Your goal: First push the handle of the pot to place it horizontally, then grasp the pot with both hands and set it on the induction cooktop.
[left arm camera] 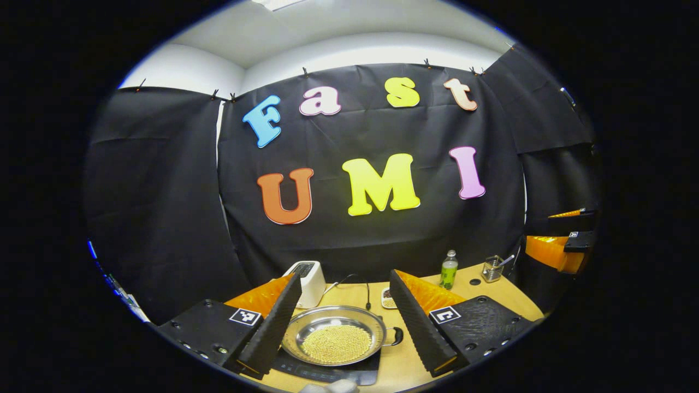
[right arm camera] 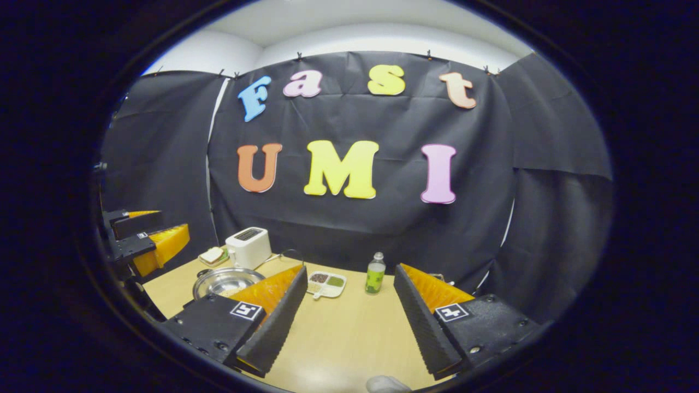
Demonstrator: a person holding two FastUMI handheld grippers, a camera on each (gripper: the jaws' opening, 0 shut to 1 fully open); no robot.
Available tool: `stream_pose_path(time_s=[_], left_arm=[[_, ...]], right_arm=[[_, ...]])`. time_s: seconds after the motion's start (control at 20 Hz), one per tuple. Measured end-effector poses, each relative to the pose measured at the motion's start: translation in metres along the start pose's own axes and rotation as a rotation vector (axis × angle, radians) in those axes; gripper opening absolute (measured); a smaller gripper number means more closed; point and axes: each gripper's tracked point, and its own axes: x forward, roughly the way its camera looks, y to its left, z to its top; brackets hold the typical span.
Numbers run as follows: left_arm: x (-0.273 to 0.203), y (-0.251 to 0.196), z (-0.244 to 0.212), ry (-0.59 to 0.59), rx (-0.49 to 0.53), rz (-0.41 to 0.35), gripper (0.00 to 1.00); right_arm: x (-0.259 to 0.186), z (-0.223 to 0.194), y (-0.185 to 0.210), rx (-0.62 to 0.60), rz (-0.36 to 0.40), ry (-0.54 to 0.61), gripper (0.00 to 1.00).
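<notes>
Both my left gripper (left arm camera: pixel 343 322) and right gripper (right arm camera: pixel 344 319) hang spread apart, empty. Between my left fingers, the shiny steel pot (left arm camera: pixel 334 341), holding yellow grains, sits on the black induction cooktop (left arm camera: pixel 349 374).

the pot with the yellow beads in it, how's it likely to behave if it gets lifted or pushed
The pot looks like thin rigid metal, so probably stiff and fairly light. It is shallow and wide, so tipping seems unlikely, but the loose yellow beads would likely roll and shift if it tilts. Its shiny rim may be slippery for a gripper.

Black gripper (left arm camera: pixel 344 322), orange ribbed jaws.
</notes>
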Motion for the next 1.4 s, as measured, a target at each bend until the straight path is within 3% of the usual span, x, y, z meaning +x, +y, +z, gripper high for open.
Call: stream_pose_path(time_s=[0.3, 0.5, 1.4], left_arm=[[-0.009, -0.048, 0.032, -0.058, 0.005, -0.021, 0.96], [-0.015, -0.078, 0.044, -0.088, -0.033, -0.047, 0.96], [-0.021, -0.090, 0.055, -0.100, -0.046, -0.020, 0.96]], right_arm=[[-0.025, 0.007, -0.081, 0.031, -0.100, -0.029, 1.00], [-0.041, 0.006, -0.115, 0.025, -0.142, -0.055, 0.99], [-0.049, -0.001, -0.143, 0.089, -0.139, -0.060, 1.00]])
